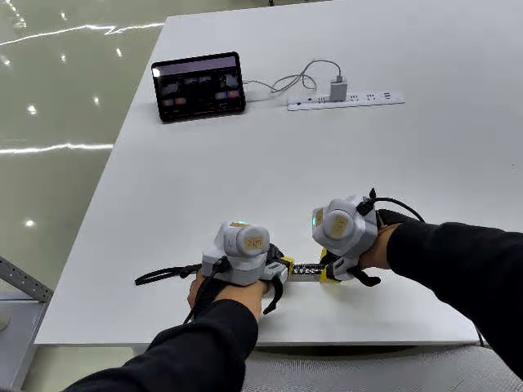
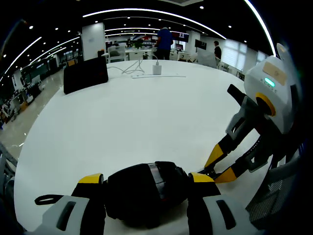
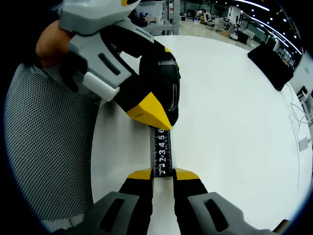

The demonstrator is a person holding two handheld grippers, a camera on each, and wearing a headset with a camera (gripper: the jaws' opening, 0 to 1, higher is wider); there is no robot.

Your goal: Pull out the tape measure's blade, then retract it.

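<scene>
Between the left gripper's yellow-tipped jaws sits the tape measure, its case clamped from both sides and resting on the white table. Right gripper is just beside it, jaws narrow, pinching the blade at its tip. Looks like early pull-out. Right should draw straight away from the case, level with the table. Left should pin the case so it neither slides nor twists. The blade could slip from the pinch. Case is black and rounded, with a shiny band. Blade is black with white numerals, a short length out. Black strap trails from the case, on the side away from the right gripper.
</scene>
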